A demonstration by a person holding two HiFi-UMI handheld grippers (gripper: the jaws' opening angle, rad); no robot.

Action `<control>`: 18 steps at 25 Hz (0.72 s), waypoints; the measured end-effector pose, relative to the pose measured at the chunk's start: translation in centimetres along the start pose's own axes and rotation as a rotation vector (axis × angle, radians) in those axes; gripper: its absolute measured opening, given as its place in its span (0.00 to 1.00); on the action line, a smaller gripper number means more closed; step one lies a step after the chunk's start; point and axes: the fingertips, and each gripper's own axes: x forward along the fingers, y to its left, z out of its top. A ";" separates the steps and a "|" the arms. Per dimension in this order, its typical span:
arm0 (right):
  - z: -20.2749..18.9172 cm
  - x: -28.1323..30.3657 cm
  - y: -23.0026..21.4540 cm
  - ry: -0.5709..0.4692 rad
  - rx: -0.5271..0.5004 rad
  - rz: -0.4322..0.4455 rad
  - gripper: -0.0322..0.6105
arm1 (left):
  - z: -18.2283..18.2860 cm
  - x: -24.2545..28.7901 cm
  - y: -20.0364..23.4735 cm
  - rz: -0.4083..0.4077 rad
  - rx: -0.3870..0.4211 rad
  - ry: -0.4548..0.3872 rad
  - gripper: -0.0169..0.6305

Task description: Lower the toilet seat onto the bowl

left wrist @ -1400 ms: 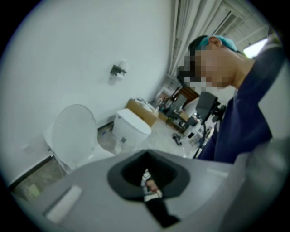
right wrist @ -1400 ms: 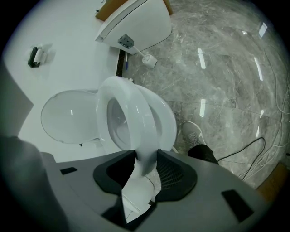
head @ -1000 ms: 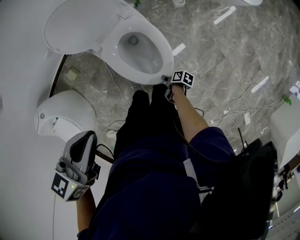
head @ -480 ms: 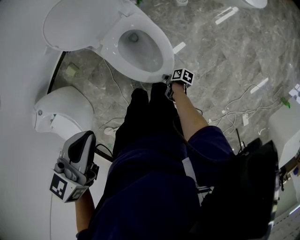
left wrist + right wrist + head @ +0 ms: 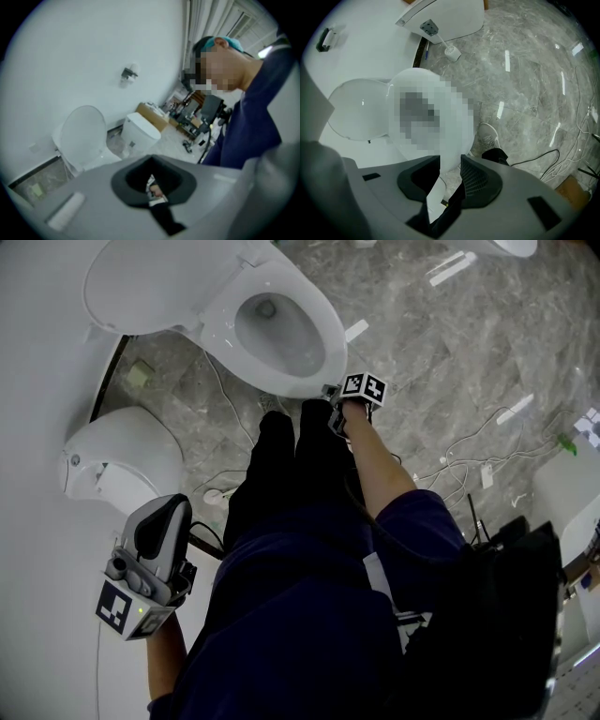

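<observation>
Toilet seat (image 5: 330, 343): a white, glossy ring lying flat on the bowl (image 5: 277, 338). The lid (image 5: 141, 282) is up behind the bowl, back against the white wall (image 5: 37, 362).

My right hand-held gripper (image 5: 334, 397) sits at the bowl's front tip, angled down at it. Its jaws stand wide apart and have just been closing a little. The seat's front edge shows in the gap between them, and I see neither pad pressing on it.

My left hand-held gripper (image 5: 164, 514) hangs well apart from the bowl, near a second toilet (image 5: 122, 460) that stands beside the bowl along the same wall. Its jaws are drawn together but for a thin slit.

View notes:
- The head view alone gives the whole ring and both grippers at once.
- The right gripper view gives the close look at the seat's front edge. It also shows a pale shoe (image 5: 490, 136) on the grey marble floor (image 5: 525, 93) just in front of the bowl. The bowl's middle cannot be made out there.
- The left gripper view shows none of the seat. It has the lid standing upright, a small fitting (image 5: 129, 74) on the wall above the bowl, and a person (image 5: 253, 122) in a dark blue top.
</observation>
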 end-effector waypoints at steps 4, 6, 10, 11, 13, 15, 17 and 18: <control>0.1 -1.2 0.5 -0.010 -0.018 0.022 0.25 | 0.3 -0.3 -0.3 -0.023 0.012 -0.019 0.03; 0.4 -1.9 1.2 -0.023 -0.035 0.041 0.24 | 0.6 -0.6 -0.1 -0.035 0.020 -0.033 0.03; 1.2 -4.0 4.0 -0.070 -0.067 0.104 0.17 | 1.6 -1.8 -0.3 -0.063 0.033 -0.092 0.03; 1.4 -4.7 5.2 -0.085 -0.085 0.130 0.16 | 2.1 -2.0 -0.4 -0.073 0.029 -0.112 0.03; 0.8 -6.1 8.5 -0.107 -0.130 0.198 0.14 | 2.6 -3.0 -0.3 -0.084 0.046 -0.126 0.03; -0.9 -7.7 12.5 -0.119 -0.193 0.277 0.13 | 2.7 -4.6 -0.4 -0.097 0.069 -0.134 0.03; -2.5 -9.8 17.1 -0.135 -0.295 0.358 0.12 | 3.2 -6.0 -0.7 -0.120 0.090 -0.169 0.03; -2.8 -11.2 19.8 -0.150 -0.366 0.395 0.11 | 3.6 -6.4 -0.7 -0.134 0.105 -0.199 0.03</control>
